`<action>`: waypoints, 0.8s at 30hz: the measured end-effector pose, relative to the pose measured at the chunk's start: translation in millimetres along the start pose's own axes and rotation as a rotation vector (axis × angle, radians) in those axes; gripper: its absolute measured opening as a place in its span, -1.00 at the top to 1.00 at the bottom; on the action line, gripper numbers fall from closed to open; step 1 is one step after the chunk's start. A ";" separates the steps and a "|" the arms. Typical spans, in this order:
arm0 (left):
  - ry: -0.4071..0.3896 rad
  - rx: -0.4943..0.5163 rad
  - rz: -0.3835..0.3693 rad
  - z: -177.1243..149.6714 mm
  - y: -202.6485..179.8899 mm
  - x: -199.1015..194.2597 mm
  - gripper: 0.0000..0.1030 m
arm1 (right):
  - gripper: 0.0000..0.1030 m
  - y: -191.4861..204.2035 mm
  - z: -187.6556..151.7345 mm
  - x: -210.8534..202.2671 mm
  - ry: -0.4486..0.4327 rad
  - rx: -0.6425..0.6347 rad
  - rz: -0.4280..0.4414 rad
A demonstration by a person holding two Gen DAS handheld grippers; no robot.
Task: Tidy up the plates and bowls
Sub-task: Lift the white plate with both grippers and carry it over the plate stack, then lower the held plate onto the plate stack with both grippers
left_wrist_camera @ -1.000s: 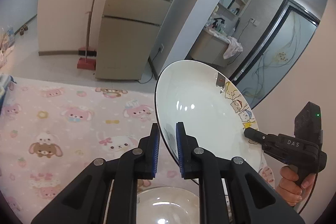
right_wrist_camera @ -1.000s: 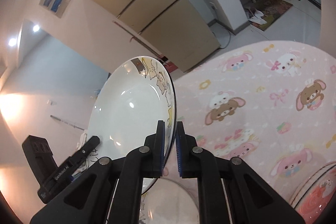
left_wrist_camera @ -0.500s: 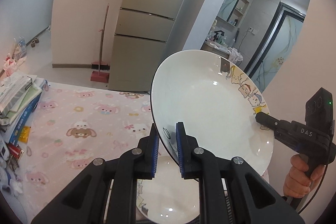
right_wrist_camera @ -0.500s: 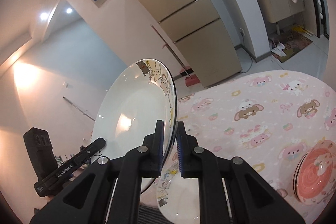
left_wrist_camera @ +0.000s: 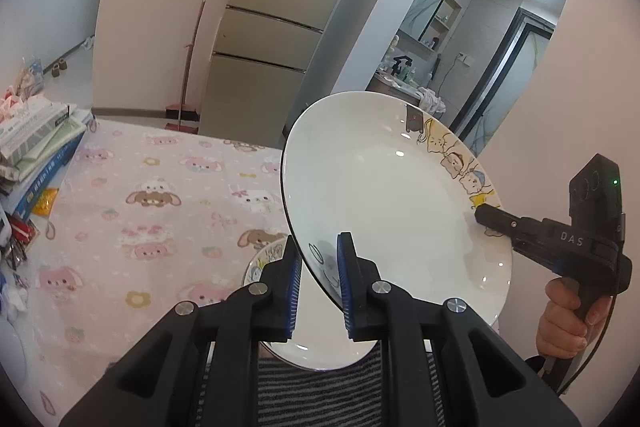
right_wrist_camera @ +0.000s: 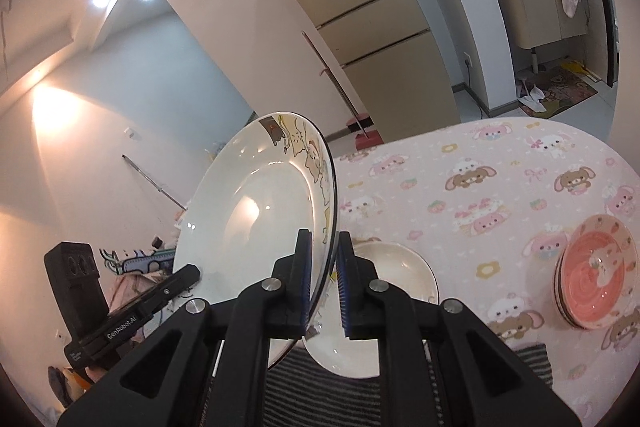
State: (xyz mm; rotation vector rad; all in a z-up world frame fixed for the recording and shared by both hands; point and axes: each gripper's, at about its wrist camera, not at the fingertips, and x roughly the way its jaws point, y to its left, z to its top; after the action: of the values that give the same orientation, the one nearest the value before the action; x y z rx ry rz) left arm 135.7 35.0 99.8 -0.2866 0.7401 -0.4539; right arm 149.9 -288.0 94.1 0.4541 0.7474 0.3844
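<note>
Currently both tools carry one white plate (left_wrist_camera: 384, 203) tilted above the pink tablecloth (left_wrist_camera: 152, 195): left gripper (left_wrist_camera: 318, 281) and right gripper (right_wrist_camera: 323, 281) each pinch its rim. Next, judged: lower it level onto the white dish (right_wrist_camera: 396, 267) beneath. Beyond, housings read "DAS" and "GenRobot.AI"

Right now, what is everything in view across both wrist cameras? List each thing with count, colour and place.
White ceramic plate with cartoon rim: one, held tilted above the table.
Cream bowl: one, on the table under the plate.
Pink bowls: a small stack, table's right side.
Pink cartoon tablecloth: one, covering the table.
Books: a pile, table's left edge.
Beige fridge: one, behind.
Left gripper: black, clamping the plate's rim.
Right gripper: black, clamping the opposite rim.
</note>
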 end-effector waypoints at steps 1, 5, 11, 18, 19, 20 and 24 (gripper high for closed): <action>0.008 -0.012 -0.012 -4.1 3.0 0.8 0.65 | 0.78 -1.2 -4.0 0.3 0.004 0.001 -0.002; 0.021 -0.012 -0.016 -17.4 13.6 6.2 0.65 | 0.77 -2.3 -17.2 4.4 0.018 -0.020 0.001; 0.089 -0.032 0.017 -32.7 29.0 28.5 0.64 | 0.76 -17.6 -33.1 34.7 0.090 0.015 -0.006; 0.121 -0.034 0.027 -45.1 38.4 45.4 0.64 | 0.76 -32.3 -51.0 55.7 0.135 0.035 -0.037; 0.125 -0.032 0.028 -46.8 39.2 47.8 0.64 | 0.76 -34.6 -53.1 57.1 0.138 0.037 -0.040; 0.130 -0.029 0.030 -48.6 39.3 50.3 0.64 | 0.76 -36.1 -54.4 58.2 0.140 0.038 -0.043; 0.147 -0.015 0.039 -54.8 38.2 60.1 0.64 | 0.76 -41.9 -58.3 60.1 0.141 0.043 -0.052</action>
State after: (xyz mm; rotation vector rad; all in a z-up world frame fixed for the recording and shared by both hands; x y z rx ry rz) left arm 147.4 33.5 10.7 -0.2544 0.8918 -0.4354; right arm 155.6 -279.0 1.1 0.4499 0.9038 0.3545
